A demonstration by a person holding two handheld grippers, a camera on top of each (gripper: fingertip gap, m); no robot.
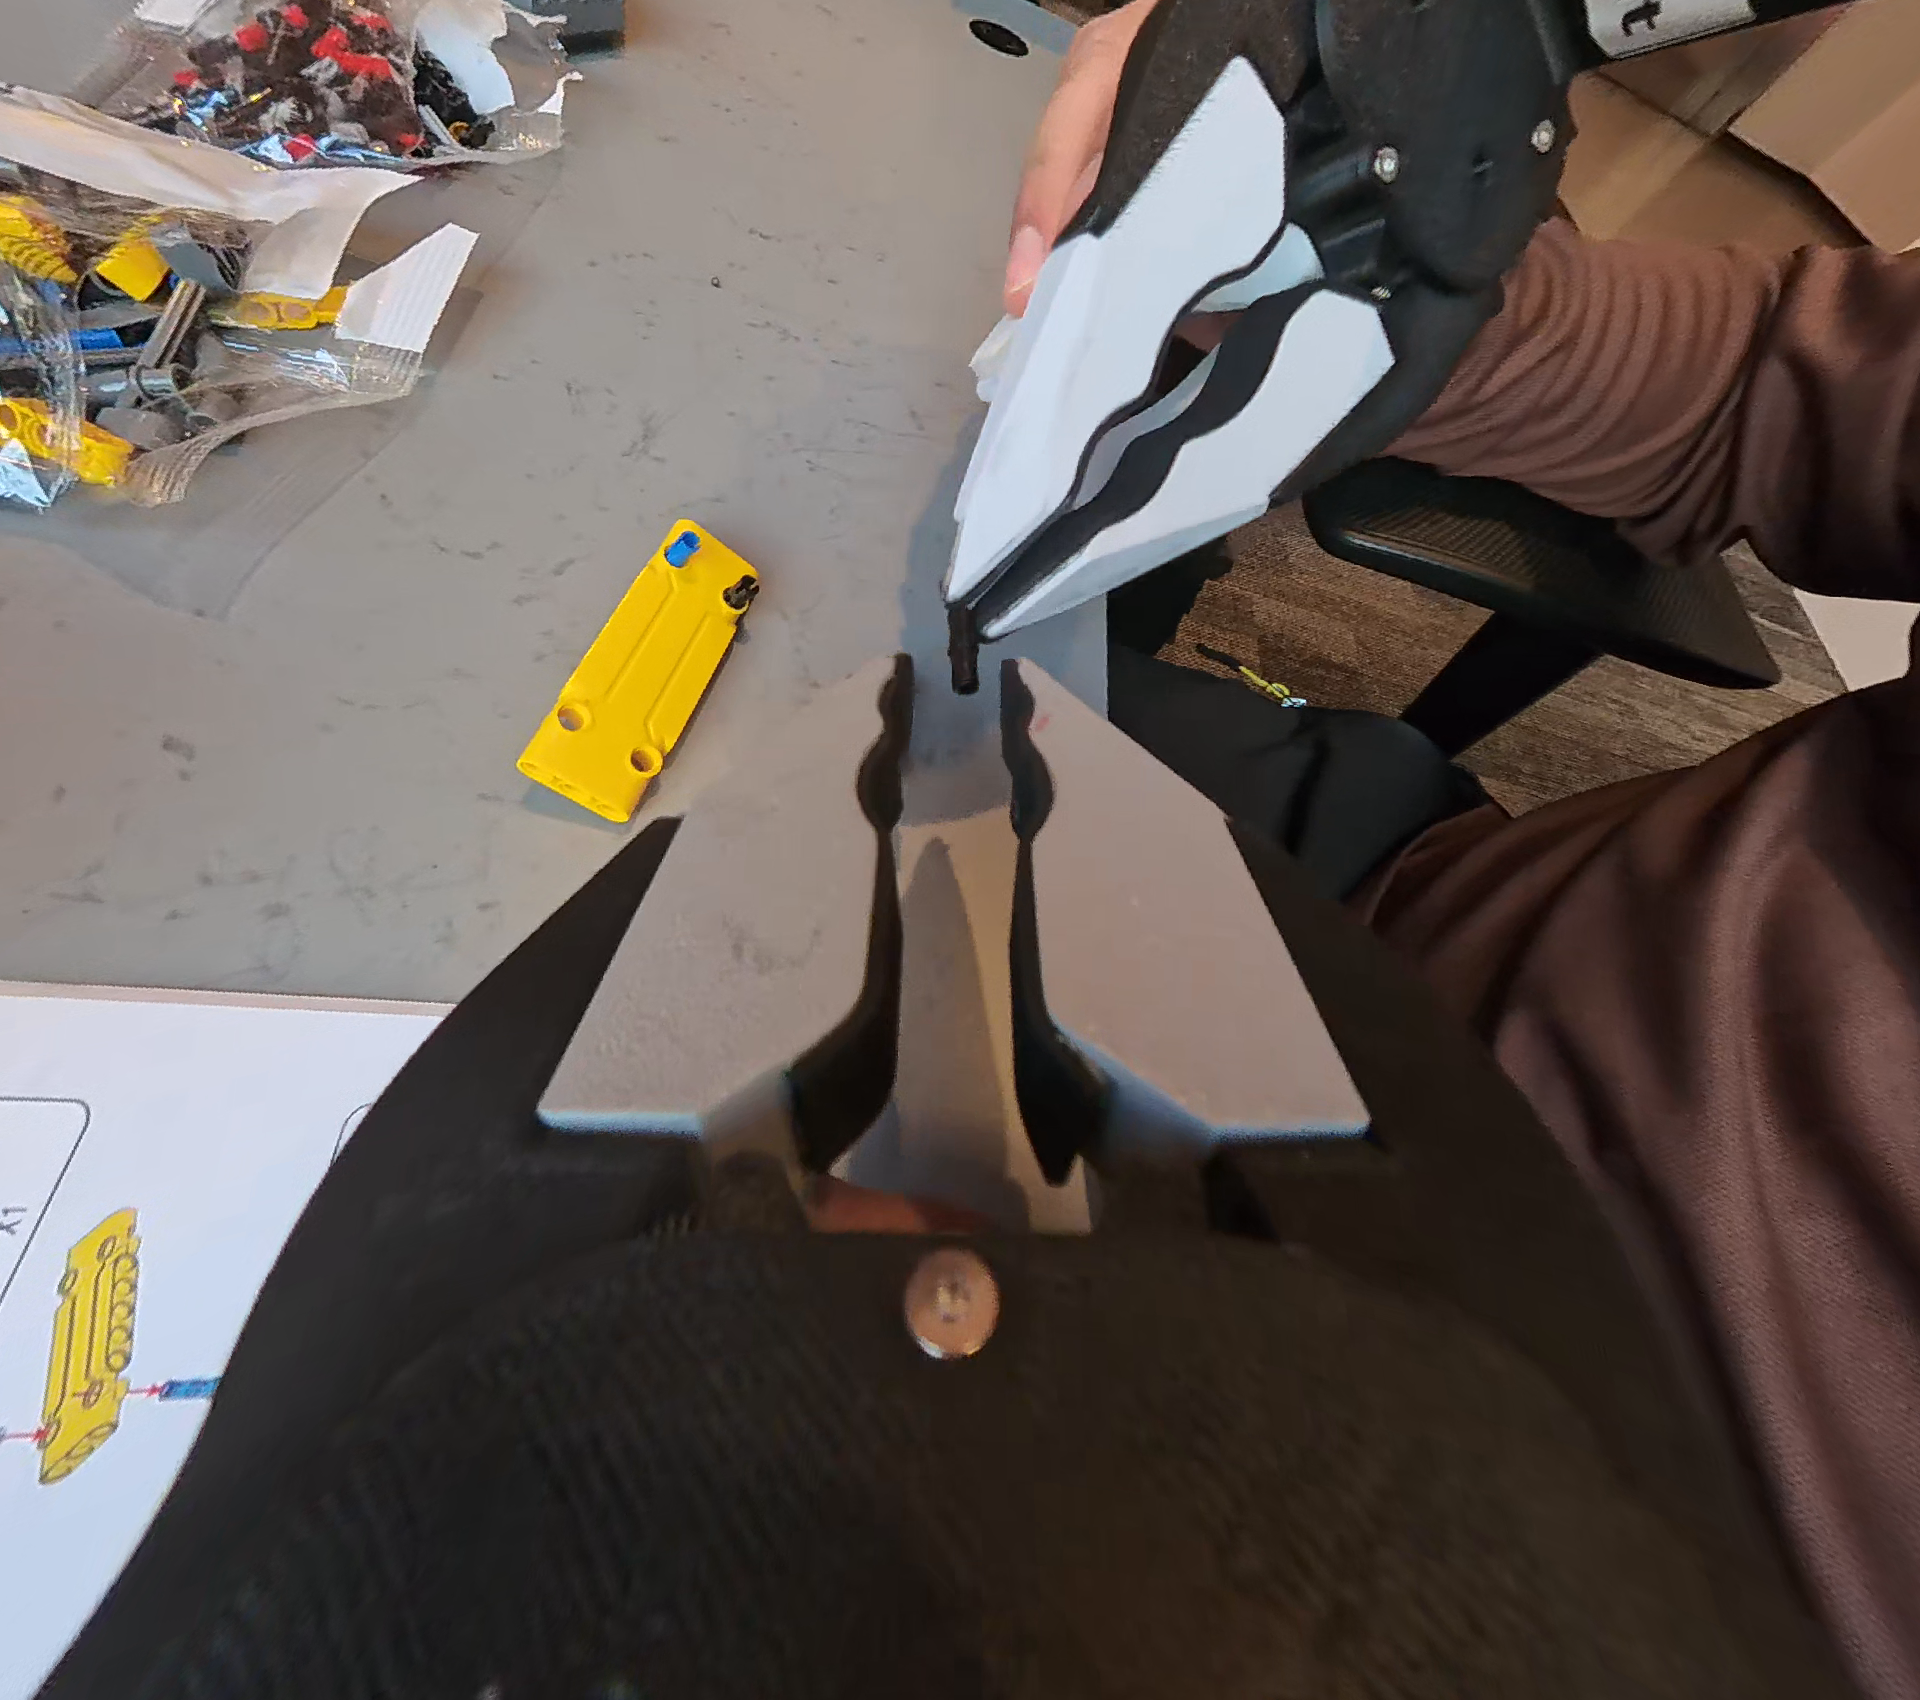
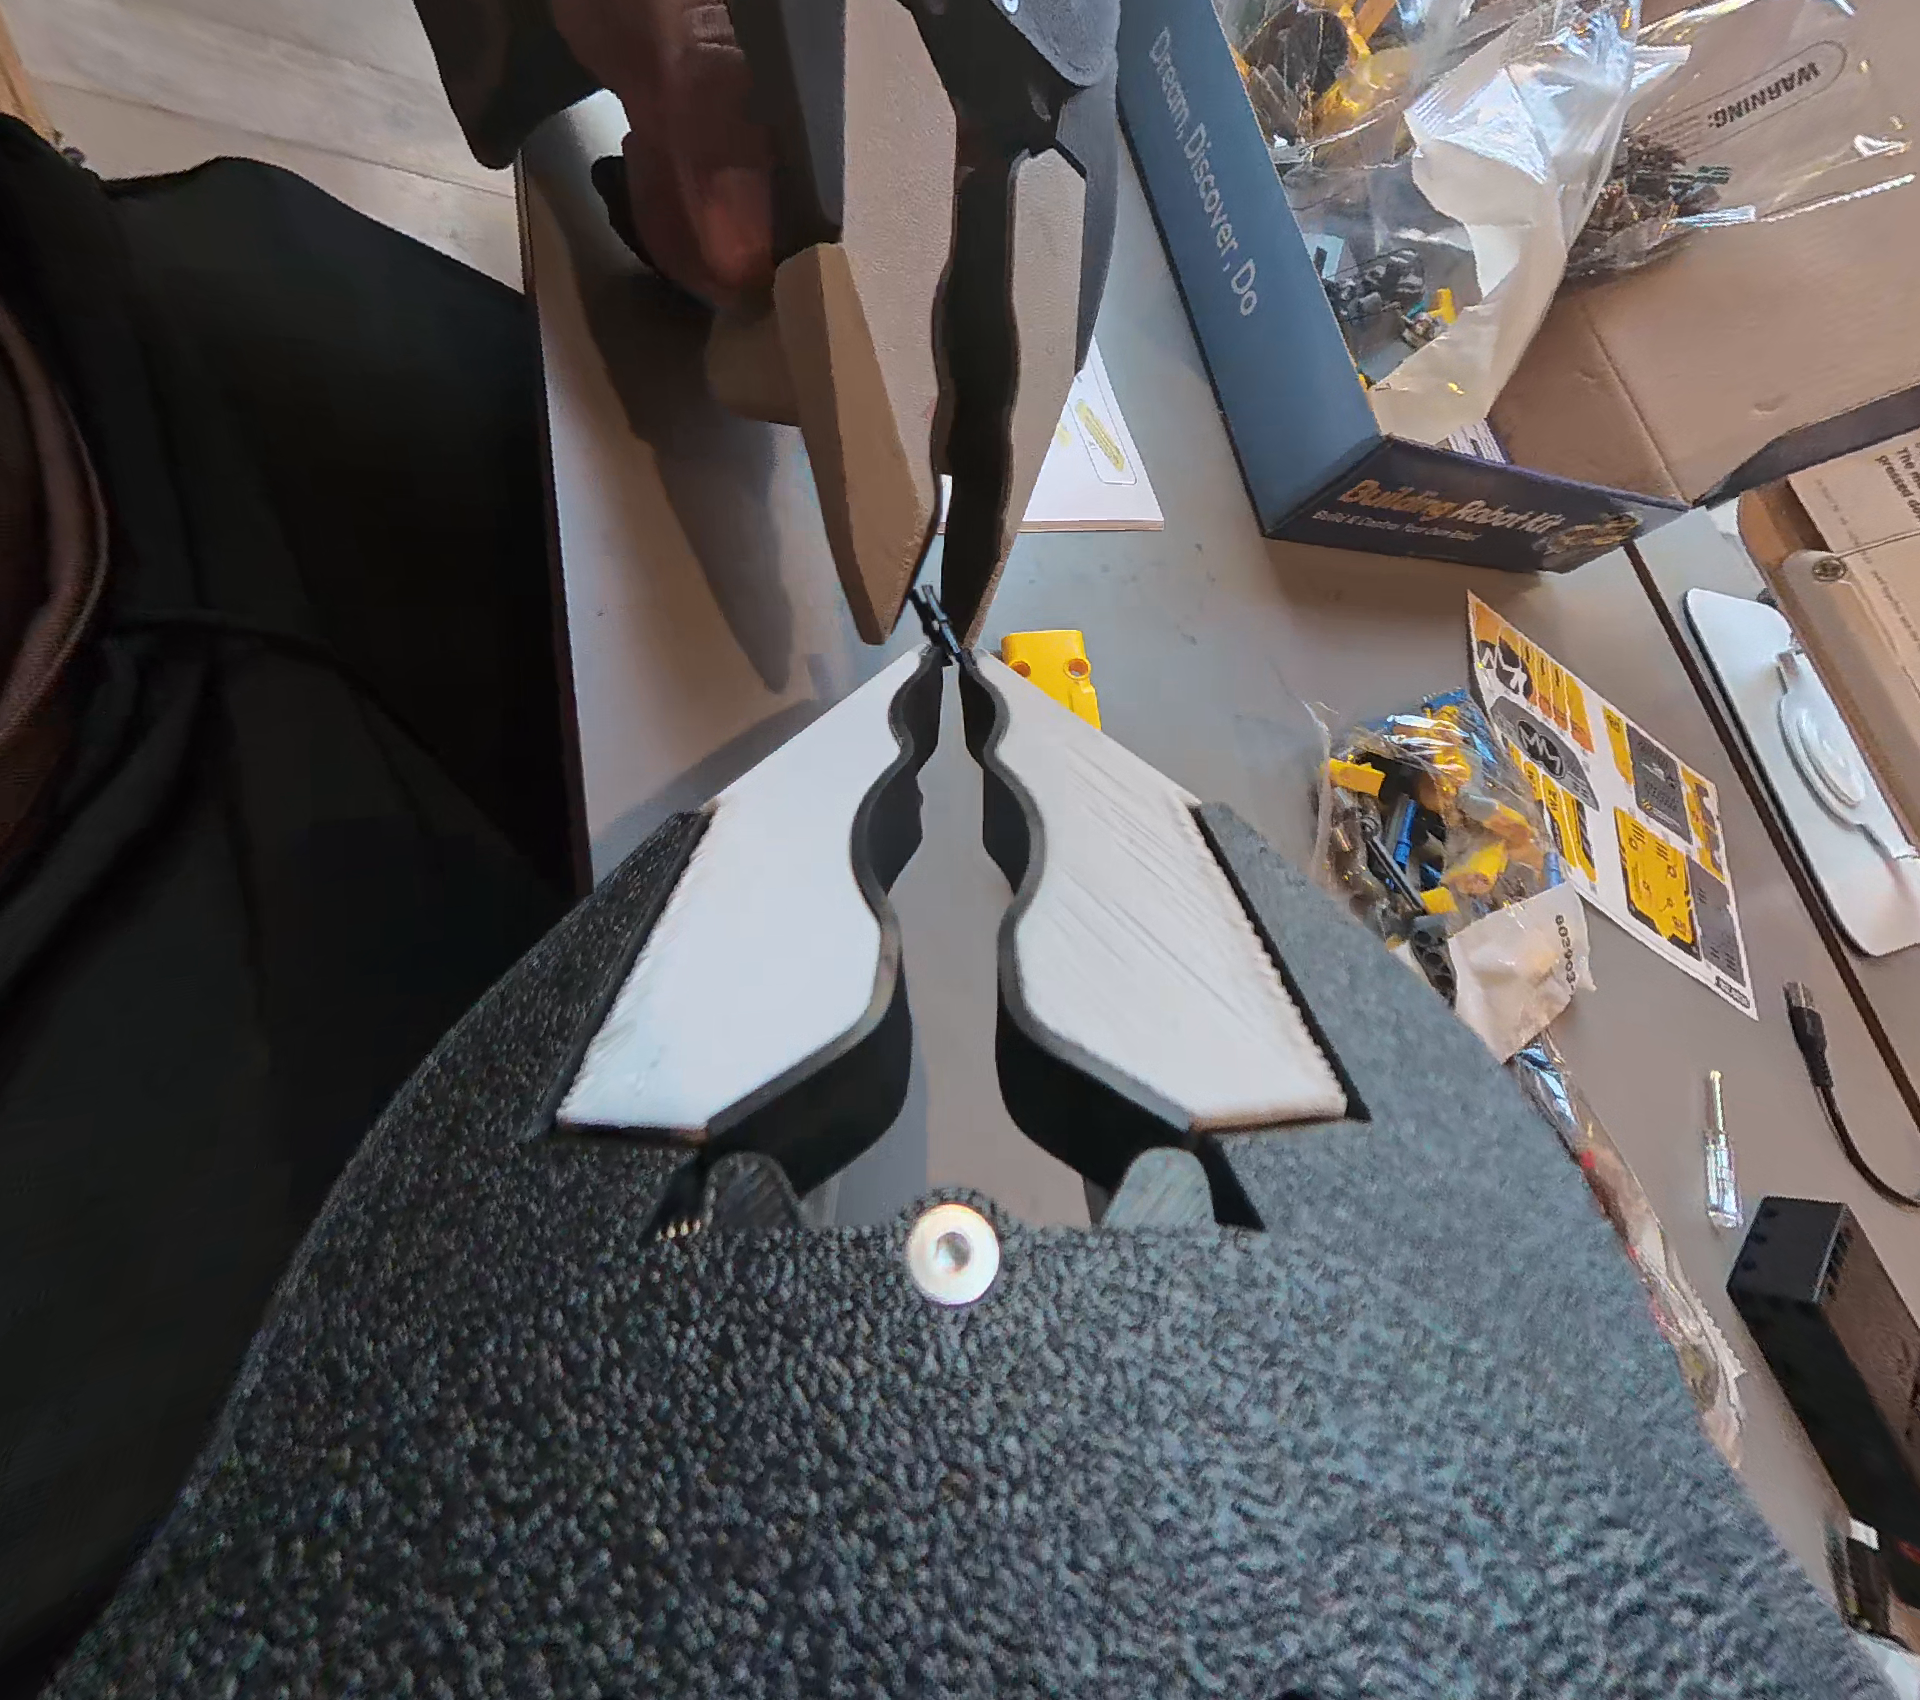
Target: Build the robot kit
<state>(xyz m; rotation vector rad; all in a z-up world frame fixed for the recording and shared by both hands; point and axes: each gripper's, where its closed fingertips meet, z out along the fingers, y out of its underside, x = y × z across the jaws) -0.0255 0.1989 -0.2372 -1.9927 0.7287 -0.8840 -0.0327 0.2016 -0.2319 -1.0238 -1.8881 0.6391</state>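
One small black pin (image 1: 962,651) is clamped at the tips of the right gripper (image 1: 966,606), above the tabletop (image 1: 727,196) near its edge. The left gripper (image 1: 956,674) has its fingers apart around the pin's free end. One yellow panel (image 1: 641,670) lies nearby, carrying one blue peg (image 1: 681,551). Two bags of parts (image 1: 312,50) lie farther off, and a printed label is on the right gripper.
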